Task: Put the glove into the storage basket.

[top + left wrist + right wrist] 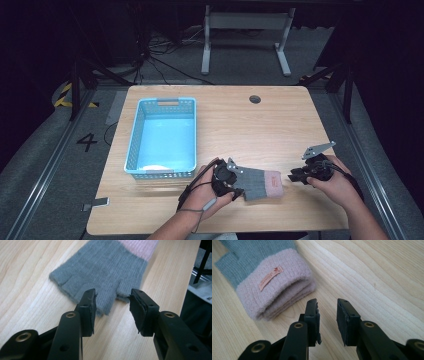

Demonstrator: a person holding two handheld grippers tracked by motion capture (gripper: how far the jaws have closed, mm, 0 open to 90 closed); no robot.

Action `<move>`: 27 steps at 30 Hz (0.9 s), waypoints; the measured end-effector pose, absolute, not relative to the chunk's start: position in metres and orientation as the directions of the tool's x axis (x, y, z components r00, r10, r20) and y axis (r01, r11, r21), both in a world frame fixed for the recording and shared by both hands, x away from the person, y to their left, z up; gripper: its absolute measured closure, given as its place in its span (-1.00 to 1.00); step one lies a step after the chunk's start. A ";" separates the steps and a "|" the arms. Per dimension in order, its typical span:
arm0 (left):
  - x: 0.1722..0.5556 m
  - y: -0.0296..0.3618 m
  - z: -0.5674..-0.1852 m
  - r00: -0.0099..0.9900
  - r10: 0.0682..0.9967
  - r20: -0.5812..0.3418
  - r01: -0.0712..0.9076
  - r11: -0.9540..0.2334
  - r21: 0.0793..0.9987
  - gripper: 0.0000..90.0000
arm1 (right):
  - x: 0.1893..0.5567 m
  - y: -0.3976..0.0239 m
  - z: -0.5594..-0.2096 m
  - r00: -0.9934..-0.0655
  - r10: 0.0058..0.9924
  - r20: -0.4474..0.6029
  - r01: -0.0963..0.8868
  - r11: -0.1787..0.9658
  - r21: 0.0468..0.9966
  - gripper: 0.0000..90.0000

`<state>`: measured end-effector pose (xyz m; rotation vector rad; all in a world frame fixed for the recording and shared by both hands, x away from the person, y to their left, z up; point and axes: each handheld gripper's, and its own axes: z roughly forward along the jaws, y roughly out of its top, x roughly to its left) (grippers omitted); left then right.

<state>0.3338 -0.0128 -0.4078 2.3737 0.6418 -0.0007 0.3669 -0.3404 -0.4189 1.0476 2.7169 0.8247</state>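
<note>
While the grey glove (260, 183) with its pink cuff lies flat on the wooden surface (240, 125), the high view puts it between the two pairs of tongs: the left tongs (239, 192) sit at its finger end and the right tongs (291, 176) stand just off the cuff, with a blue basket (161, 137) farther off beyond the left tongs. In the left gripper view, the left tongs (112, 302) stand parted over the finger stubs of the glove (100, 270), pads clear of the knit, gripping nothing. In the right gripper view, the right tongs (327, 310) are likewise apart and empty above bare wood, the folded cuff lying up and to their left, close but not touching. The risk is a snag: a pad could catch loose yarn and drag the glove askew, or pinch a single layer so the stacked fabric slides apart.
</note>
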 end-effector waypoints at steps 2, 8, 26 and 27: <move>0.333 -0.014 -0.406 0.878 0.449 -0.164 0.447 -0.649 0.616 0.27 | 0.366 -0.342 -0.417 -0.754 0.651 0.084 0.587 0.611 0.530 0.58; 0.334 -0.021 -0.397 0.885 0.435 -0.163 0.433 -0.646 0.629 0.27 | 0.366 -0.345 -0.414 -0.744 0.663 0.085 0.594 0.597 0.540 0.56; 0.357 -0.062 -0.413 0.894 0.429 -0.125 0.404 -0.656 0.637 -0.09 | 0.364 -0.353 -0.409 -0.731 0.674 0.105 0.602 0.565 0.564 0.47; 0.359 -0.064 -0.416 0.895 0.429 -0.123 0.404 -0.661 0.633 -0.09 | 0.364 -0.353 -0.409 -0.731 0.674 0.105 0.602 0.565 0.564 0.47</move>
